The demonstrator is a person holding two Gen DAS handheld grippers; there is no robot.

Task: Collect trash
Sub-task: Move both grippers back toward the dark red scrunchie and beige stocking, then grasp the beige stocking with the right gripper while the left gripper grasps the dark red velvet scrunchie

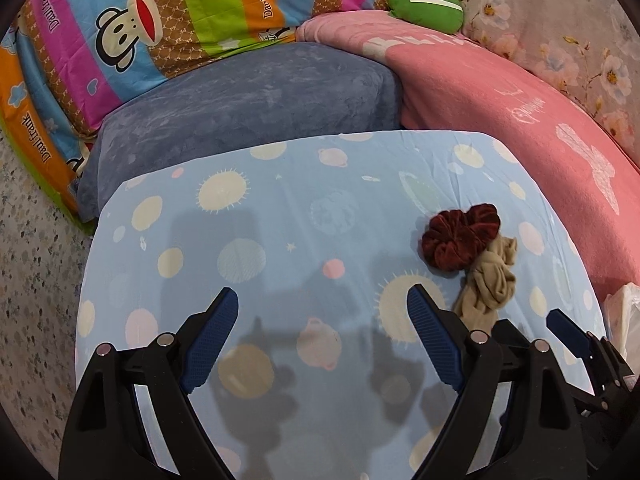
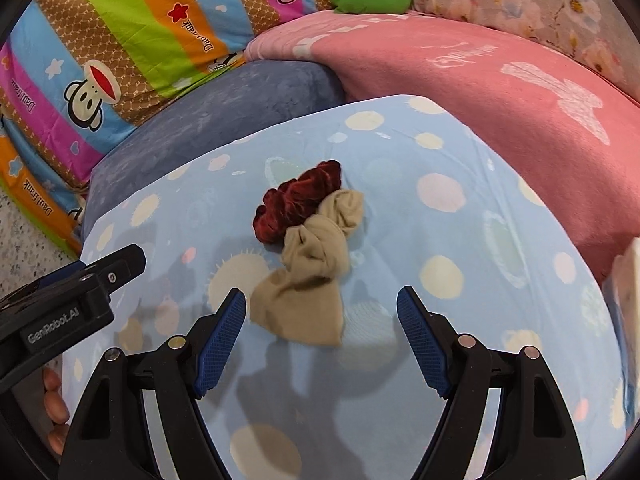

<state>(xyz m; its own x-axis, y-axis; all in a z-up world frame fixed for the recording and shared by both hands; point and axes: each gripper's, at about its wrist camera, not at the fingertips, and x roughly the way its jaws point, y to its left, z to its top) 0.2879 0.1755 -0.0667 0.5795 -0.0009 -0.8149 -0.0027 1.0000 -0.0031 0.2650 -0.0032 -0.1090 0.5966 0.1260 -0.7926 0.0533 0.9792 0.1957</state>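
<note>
Two grippers hover wide open, holding nothing: left gripper (image 1: 322, 304) over the blue pillow (image 1: 280, 216), right gripper (image 2: 320, 304) just short of the beige stocking (image 2: 316, 264) touching a red scrunchie (image 2: 298, 200).

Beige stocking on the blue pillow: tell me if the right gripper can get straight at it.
Probably yes. The right gripper is open, and the beige stocking lies just ahead between its fingers on the blue pillow. Nothing covers it; only the red scrunchie touches its far end.
</note>
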